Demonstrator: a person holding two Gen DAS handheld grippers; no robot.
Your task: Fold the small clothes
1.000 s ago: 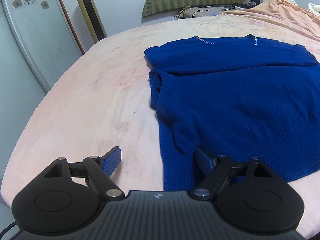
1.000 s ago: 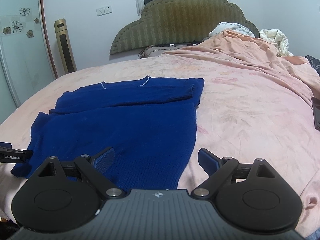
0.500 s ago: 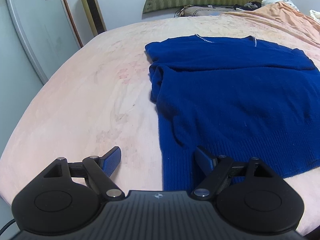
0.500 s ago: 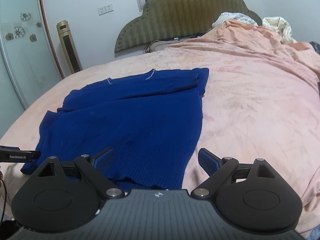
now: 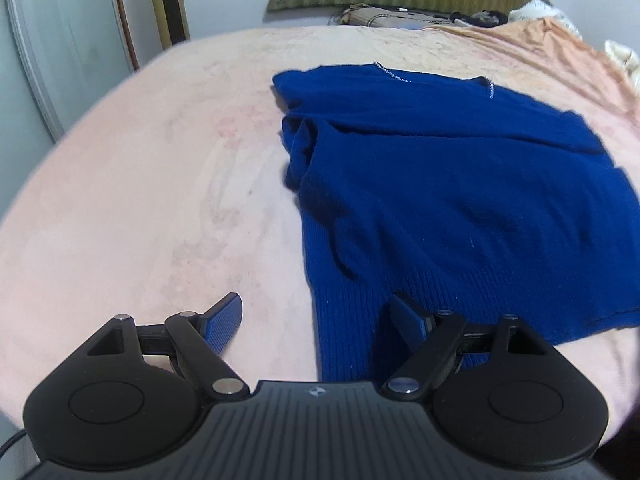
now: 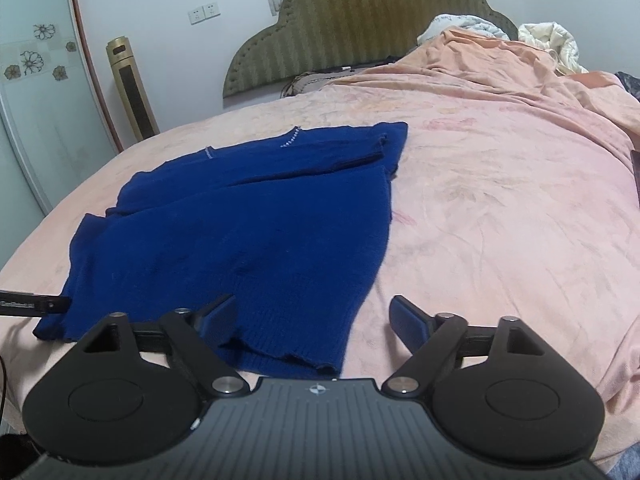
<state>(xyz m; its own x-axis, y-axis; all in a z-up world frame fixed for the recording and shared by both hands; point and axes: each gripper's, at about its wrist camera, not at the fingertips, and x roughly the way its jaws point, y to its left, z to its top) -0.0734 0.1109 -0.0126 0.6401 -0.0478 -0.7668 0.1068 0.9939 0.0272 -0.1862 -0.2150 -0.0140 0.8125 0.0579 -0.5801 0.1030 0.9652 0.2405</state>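
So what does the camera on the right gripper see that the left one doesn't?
Only the right wrist view shows the wall sockets, the flower-patterned panel, the sweater's right edge against bare bedspread, and the left gripper's tip at the sweater's corner. Only the left wrist view shows the bunched folds along the sweater's left side. Both show the blue sweater, pink bedspread, green headboard, and open jaws at the hem.

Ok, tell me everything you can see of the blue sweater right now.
The blue sweater is a deep royal-blue knit lying flat on the pink bedspread, ribbed hem toward both cameras, neckline with small pale beads at the far end. Its sleeves look folded in across the upper body, with bunched folds along its left edge. The open left gripper and open right gripper each straddle a hem corner; neither grips it.
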